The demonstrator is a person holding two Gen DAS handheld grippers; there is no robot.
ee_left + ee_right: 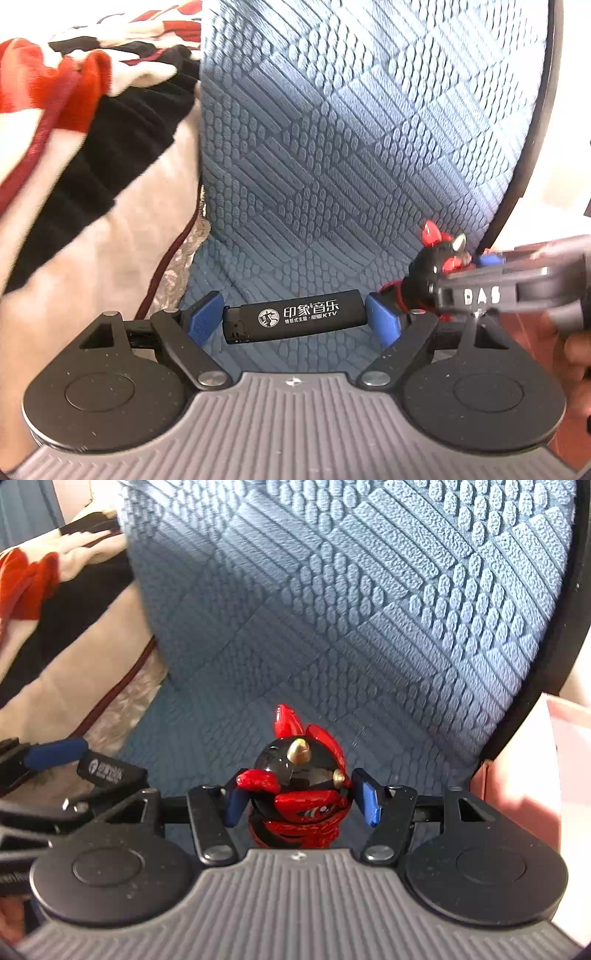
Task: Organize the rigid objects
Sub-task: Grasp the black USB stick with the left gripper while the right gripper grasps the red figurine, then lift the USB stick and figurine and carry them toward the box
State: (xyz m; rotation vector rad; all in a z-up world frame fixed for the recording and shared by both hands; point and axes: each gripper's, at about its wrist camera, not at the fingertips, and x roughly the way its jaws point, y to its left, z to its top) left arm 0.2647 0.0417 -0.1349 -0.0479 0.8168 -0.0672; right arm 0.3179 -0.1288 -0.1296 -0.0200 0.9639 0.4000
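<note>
Grippers sit side by side: my left gripper pinches the black lighter lengthwise, my right gripper squeezes the red-and-black toy figure.

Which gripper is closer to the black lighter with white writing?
Left. The left gripper holds the black lighter lengthwise between its jaws. The right gripper, beside it, holds a red-and-black figurine.

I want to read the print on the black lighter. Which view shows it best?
The left wrist view: the black lighter lies sideways between the left gripper fingers, its white logo and lettering facing the camera. The right wrist view catches only one end at the left edge, its print small and blurred.
</note>
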